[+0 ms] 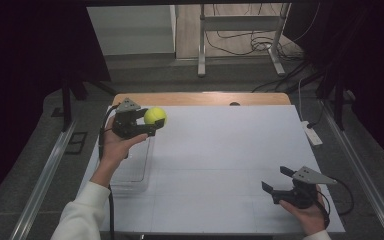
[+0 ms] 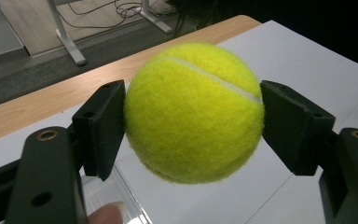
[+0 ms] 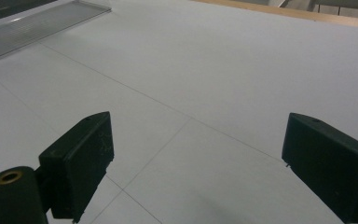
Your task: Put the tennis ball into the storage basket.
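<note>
Plain yellow tennis ball [image 2: 193, 112] (no legible print)

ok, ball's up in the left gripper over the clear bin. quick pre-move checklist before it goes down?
1. Grip: left gripper has both pads pressed on the tennis ball, one on each side of it. ok.
2. Ball off the table: held in the air in the high view. ok.
3. Ball over the clear bin: the ball sits past the bin's far edge, not above its opening. not ok.
4. Bin contents: looks empty through the clear walls, though glare makes it hard to read. cannot tell.
5. Right gripper: jaws open, nothing between them, low at the near right of the table, apart from the bin. ok.
</note>
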Available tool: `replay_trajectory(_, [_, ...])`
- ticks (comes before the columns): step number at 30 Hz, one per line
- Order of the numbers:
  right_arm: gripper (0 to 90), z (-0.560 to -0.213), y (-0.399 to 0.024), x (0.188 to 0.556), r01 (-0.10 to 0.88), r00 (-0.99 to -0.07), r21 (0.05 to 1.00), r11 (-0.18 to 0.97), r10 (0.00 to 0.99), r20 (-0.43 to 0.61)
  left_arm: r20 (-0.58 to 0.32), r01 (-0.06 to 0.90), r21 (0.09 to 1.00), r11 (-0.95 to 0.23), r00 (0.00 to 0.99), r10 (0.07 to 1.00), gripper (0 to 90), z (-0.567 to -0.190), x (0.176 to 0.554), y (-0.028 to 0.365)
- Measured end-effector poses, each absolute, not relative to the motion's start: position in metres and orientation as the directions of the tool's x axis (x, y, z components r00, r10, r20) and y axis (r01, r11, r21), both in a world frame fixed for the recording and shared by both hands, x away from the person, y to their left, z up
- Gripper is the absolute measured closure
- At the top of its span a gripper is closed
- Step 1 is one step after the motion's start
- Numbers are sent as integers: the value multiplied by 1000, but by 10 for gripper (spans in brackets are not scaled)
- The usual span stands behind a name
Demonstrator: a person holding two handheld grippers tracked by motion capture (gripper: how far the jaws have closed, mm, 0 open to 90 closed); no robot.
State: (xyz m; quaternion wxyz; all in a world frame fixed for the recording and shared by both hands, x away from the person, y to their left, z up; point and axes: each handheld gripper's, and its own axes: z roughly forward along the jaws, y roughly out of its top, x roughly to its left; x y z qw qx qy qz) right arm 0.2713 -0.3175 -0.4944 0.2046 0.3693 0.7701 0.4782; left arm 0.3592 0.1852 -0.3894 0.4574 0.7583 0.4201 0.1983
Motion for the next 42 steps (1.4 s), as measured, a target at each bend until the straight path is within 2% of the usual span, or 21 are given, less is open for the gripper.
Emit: replay_trajectory(42, [92, -494, -318, 272, 368, -643, 889, 273, 765, 31, -71, 465, 865, -187, 483, 873, 273, -392, 365, 208])
